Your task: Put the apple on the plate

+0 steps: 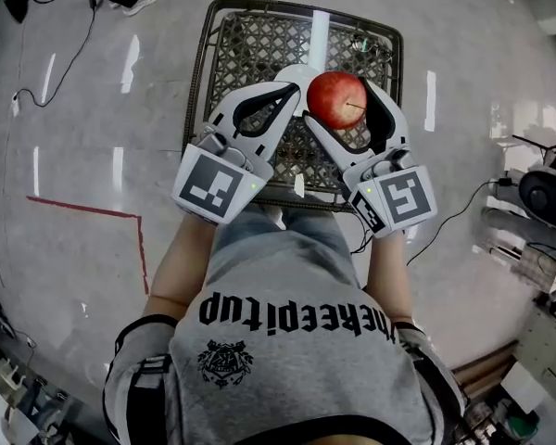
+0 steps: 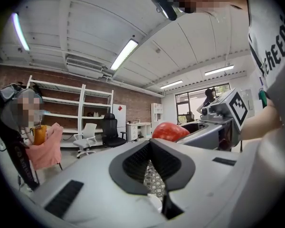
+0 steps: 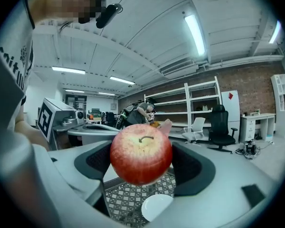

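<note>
We have the apple (image 1: pixel 336 98) clamped between the jaws of the right tongs (image 3: pixel 140 161) and held in the air over the lattice table (image 1: pixel 250 40). We judge the carry to be under way and the setting-down not yet done; the left tongs (image 2: pixel 152 148) are closed on nothing just beside it. Next we would need to lower the apple onto the white plate (image 3: pixel 156 206) beneath it and only then part the jaws. The tongs and apple largely cover the plate in the head view, so we cannot tell how high the apple hangs.
</note>
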